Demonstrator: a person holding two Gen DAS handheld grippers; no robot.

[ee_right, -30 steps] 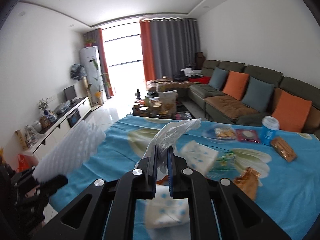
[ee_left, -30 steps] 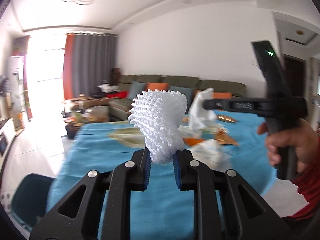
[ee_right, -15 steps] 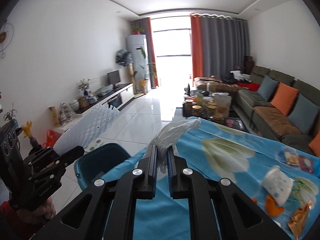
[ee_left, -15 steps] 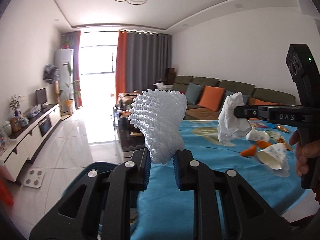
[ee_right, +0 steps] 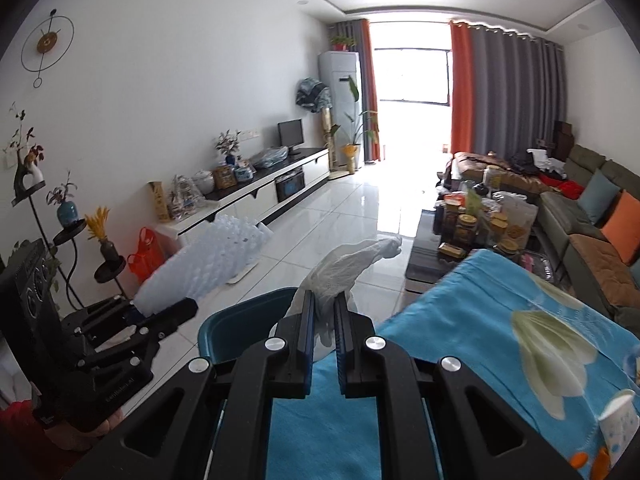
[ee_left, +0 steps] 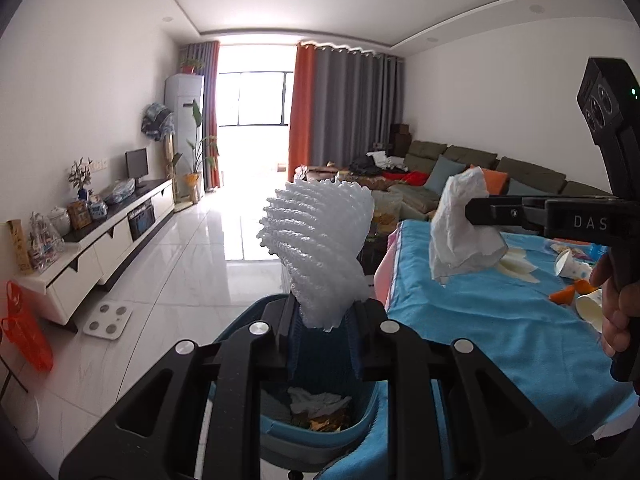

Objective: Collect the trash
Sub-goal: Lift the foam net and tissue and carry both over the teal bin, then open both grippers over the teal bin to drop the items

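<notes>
White floor tiles (ee_left: pixel 192 280) and a table under a blue flowered cloth (ee_left: pixel 500 328) fill the near part of a bright living room, where a person works a pair of hand-held tongs. Closest to the lens in the left wrist view, the left gripper (ee_left: pixel 325 330) is clamped on the lower end of a white foam fruit net (ee_left: pixel 316 240), which stands up from the narrowly parted jaws directly above a teal trash bin (ee_left: pixel 320 412); crumpled paper and a gold wrapper lie in the bin's bottom. Just to the right, the right gripper (ee_right: pixel 322 322) has its jaws almost fully closed on a crumpled white tissue (ee_right: pixel 348 264), carried over the table's edge next to the bin, a hand (ee_left: pixel 618 312) wrapped round the handle. Beyond it, paper cups (ee_left: pixel 574 266) and orange peel (ee_left: pixel 570 290) lie on the cloth. Farther off, a low white TV cabinet (ee_right: pixel 256 200) lines the left wall, and a green sofa (ee_left: pixel 460 168) with orange and blue cushions lines the right. At the far end, orange and grey curtains (ee_left: pixel 340 112) frame a sunlit window.
</notes>
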